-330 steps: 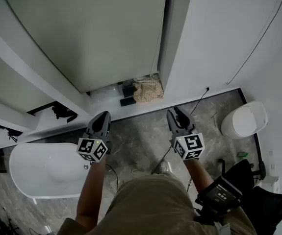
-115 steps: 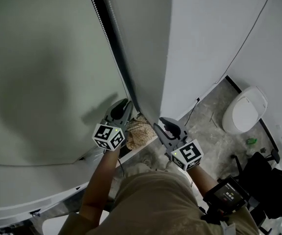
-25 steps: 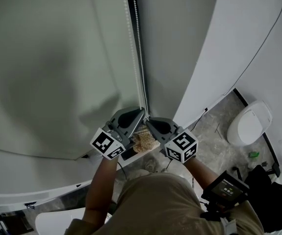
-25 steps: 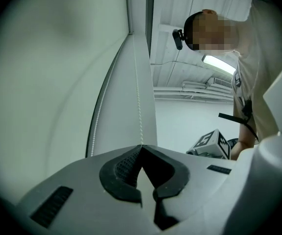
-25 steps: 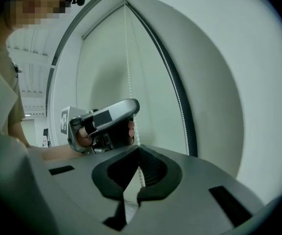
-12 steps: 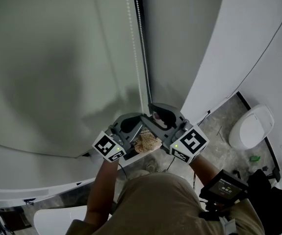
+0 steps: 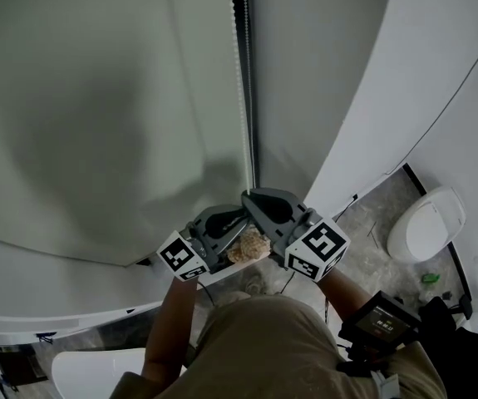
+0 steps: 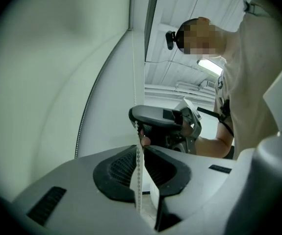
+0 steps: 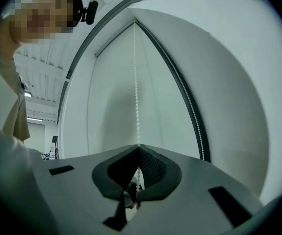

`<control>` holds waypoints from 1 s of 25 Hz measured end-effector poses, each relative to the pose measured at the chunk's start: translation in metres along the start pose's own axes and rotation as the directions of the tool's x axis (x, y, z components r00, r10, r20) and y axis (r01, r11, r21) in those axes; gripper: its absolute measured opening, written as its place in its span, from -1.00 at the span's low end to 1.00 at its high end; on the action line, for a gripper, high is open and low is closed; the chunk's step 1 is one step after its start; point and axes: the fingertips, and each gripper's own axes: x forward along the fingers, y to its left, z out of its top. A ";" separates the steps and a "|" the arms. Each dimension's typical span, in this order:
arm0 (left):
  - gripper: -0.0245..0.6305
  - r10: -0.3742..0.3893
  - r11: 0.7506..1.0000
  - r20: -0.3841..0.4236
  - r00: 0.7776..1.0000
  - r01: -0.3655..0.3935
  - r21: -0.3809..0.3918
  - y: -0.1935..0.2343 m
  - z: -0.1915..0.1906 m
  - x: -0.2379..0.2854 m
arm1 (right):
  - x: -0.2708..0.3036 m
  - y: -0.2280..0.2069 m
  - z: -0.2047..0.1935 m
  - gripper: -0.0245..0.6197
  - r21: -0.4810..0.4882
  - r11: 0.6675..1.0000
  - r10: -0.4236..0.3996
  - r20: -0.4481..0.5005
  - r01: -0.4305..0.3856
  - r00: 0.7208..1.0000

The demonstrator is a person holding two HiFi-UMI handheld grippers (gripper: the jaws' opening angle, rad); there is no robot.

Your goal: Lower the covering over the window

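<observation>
Risen since a second ago, the right gripper [image 7: 248, 198] sits just above the left gripper [image 7: 240, 215], both near level, its jaws just closed on the white bead chain [image 7: 240, 98] that the left also pinches, with the pale green blind [image 7: 97, 98] spreading to their left.

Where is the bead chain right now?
In the head view, the bead chain hangs down the middle, beside the right edge of the blind, pinched below by the left gripper and right gripper.

No text can be read. Cubes [image 7: 182, 257] on the left gripper [image 7: 240, 217] and right gripper [image 7: 248, 198] bear only square black-and-white markers; the hip screen [image 7: 384, 323] is too small.
</observation>
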 end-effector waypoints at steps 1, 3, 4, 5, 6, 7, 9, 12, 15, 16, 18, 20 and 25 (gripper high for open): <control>-0.72 -0.006 1.000 0.034 0.999 0.006 -0.016 0.003 0.007 -0.006 | 0.000 -0.002 0.000 -0.90 0.006 1.000 -0.004 0.005 0.004 1.000; -0.51 -0.003 0.999 0.119 0.993 0.009 -0.046 0.012 0.030 -0.015 | 0.001 -0.006 -0.003 -0.90 0.006 1.000 -0.010 -0.004 0.010 1.000; -0.49 0.000 0.999 0.155 0.988 0.008 -0.045 0.015 0.045 -0.015 | 0.001 -0.008 -0.009 -0.90 0.012 1.000 -0.009 -0.020 0.009 1.000; -0.48 0.001 0.999 0.180 0.984 0.006 -0.034 0.015 0.059 -0.013 | 0.001 -0.010 -0.017 -0.90 0.027 1.000 -0.008 -0.041 0.009 0.999; -0.48 0.000 1.000 0.189 0.982 0.003 -0.017 0.015 0.070 -0.007 | 0.000 -0.011 -0.028 -0.90 0.048 0.999 -0.005 -0.063 0.008 0.998; -0.49 0.001 1.000 0.181 0.984 -0.001 0.003 0.014 0.078 0.000 | -0.001 -0.012 -0.039 -0.90 0.069 0.998 -0.001 -0.085 0.007 0.996; -0.49 0.004 0.999 0.140 0.990 -0.010 0.040 0.012 0.083 0.016 | -0.003 -0.012 -0.057 -0.90 0.096 0.995 0.008 -0.114 0.003 0.993; -0.66 0.029 0.997 0.093 0.995 -0.036 0.069 0.016 0.074 0.028 | -0.004 -0.011 -0.063 -0.90 0.108 0.994 0.017 -0.123 -0.004 0.992; -0.85 0.015 0.999 0.168 0.986 -0.007 -0.045 0.023 0.069 0.019 | -0.006 -0.008 -0.062 -0.90 0.101 0.995 0.026 -0.115 -0.015 0.993; -0.86 0.004 0.997 0.199 0.980 0.011 -0.077 0.024 0.068 0.015 | -0.007 -0.007 -0.063 -0.90 0.096 0.995 0.028 -0.108 -0.018 0.994; -0.86 0.001 0.997 0.211 0.978 0.016 -0.079 0.025 0.063 0.010 | -0.010 -0.002 -0.067 -0.90 0.061 0.998 0.027 -0.105 -0.020 0.994; -0.86 0.015 0.998 0.196 0.981 -0.002 -0.066 0.026 0.059 0.008 | -0.013 0.003 -0.071 -0.90 0.002 0.999 0.034 -0.106 -0.034 0.994; -0.86 0.039 0.997 0.212 0.976 -0.022 -0.079 0.036 0.059 -0.011 | -0.027 0.000 -0.028 -0.57 -0.024 0.999 0.034 0.056 -0.033 0.998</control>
